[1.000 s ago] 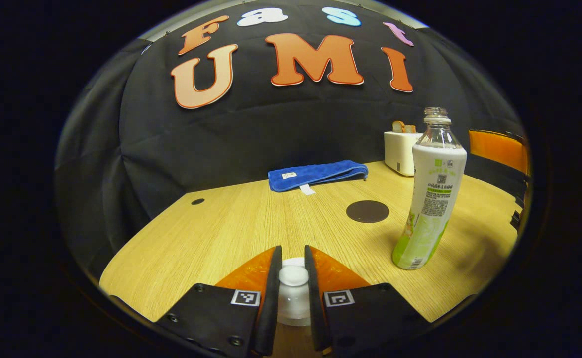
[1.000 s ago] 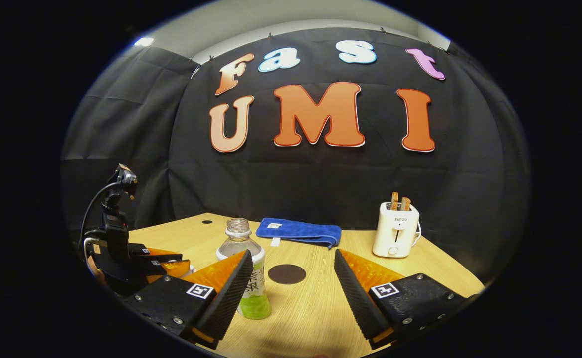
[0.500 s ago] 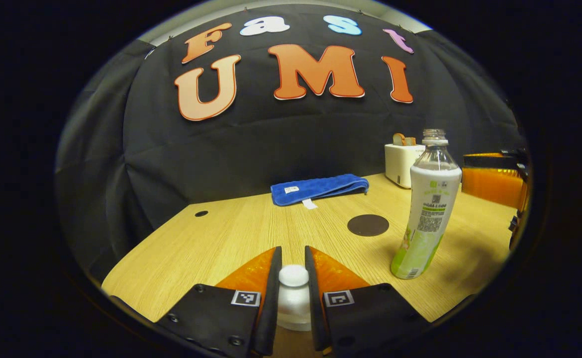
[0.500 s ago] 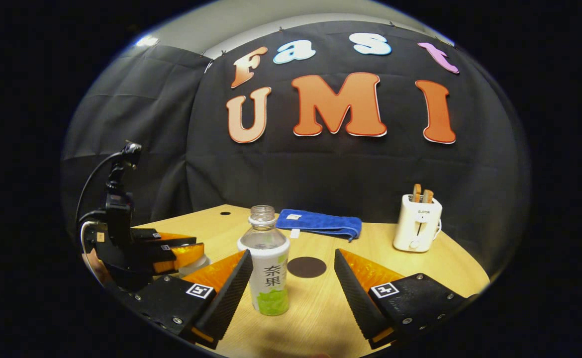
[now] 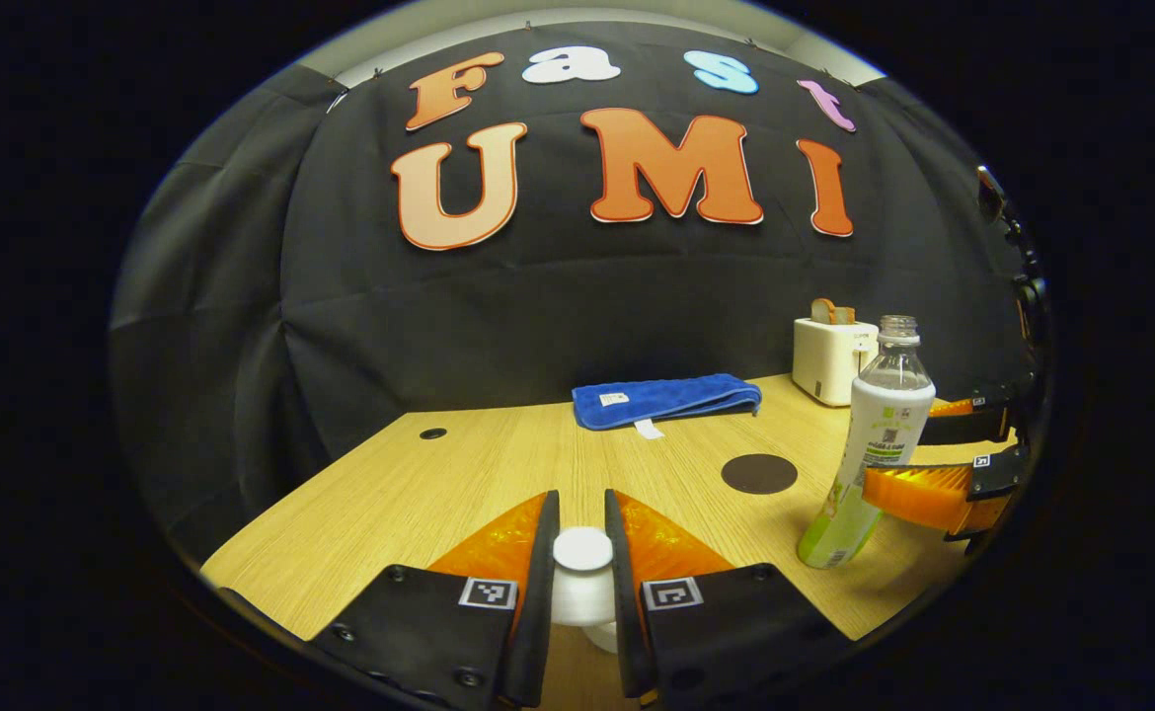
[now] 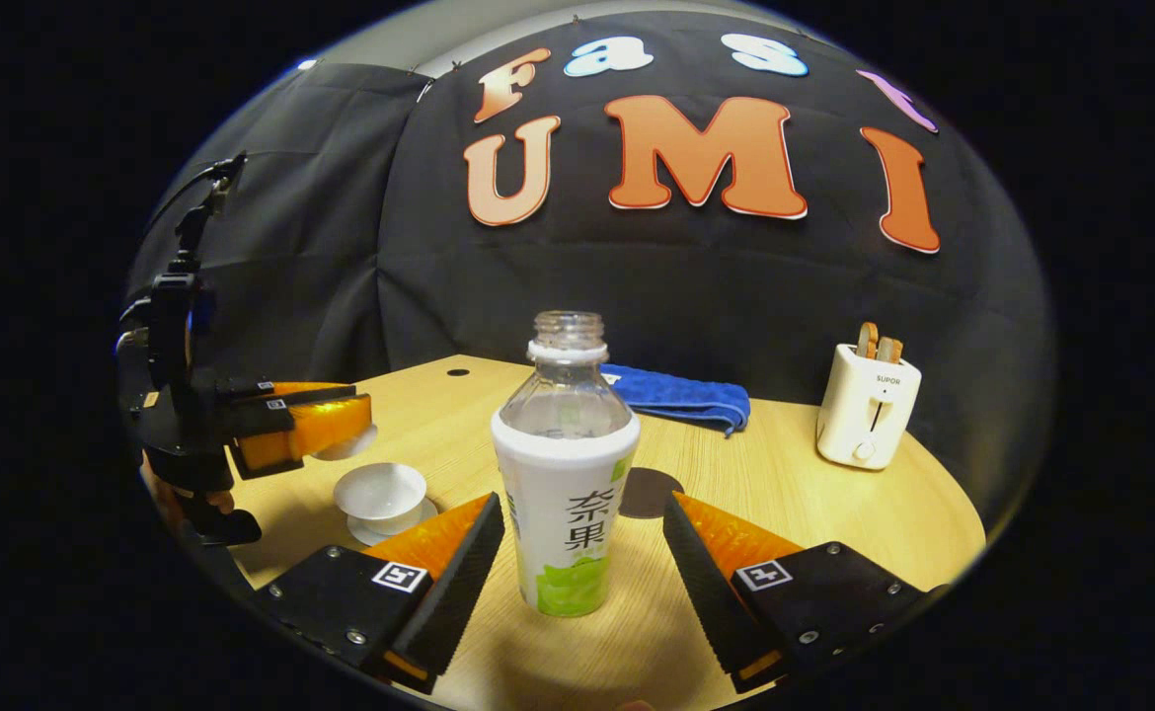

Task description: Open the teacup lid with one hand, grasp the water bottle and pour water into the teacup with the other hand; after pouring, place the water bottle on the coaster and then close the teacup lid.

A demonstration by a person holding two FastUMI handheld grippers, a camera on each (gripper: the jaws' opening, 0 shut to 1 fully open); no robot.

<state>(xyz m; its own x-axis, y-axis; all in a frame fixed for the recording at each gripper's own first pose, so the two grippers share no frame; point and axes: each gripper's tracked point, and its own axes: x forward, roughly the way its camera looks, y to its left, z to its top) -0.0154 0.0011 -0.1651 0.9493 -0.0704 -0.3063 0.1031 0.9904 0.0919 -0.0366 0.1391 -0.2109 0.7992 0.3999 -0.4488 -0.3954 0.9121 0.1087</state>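
My left gripper point(image 5: 580, 504) is shut on the knob of the white teacup lid point(image 5: 582, 548), which hangs above the table. In the right gripper view the left gripper point(image 6: 306, 423) holds the lid point(image 6: 350, 446) above and slightly left of the open white teacup point(image 6: 380, 489) on its saucer. An uncapped water bottle point(image 6: 566, 474) with a white and green label stands upright between the fingers of my open right gripper point(image 6: 579, 513); the fingers do not touch it. The dark round coaster point(image 5: 758, 474) lies behind the bottle point(image 5: 879, 434).
A folded blue towel point(image 5: 666, 398) lies at the back of the wooden table point(image 5: 420, 494). A white toaster point(image 6: 867, 405) with toast stands at the back right. A small hole point(image 5: 432, 434) marks the table's far left.
The left gripper has lifted the lid up off the teacup. The right gripper has moved forward until the bottle stands between its open fingers.
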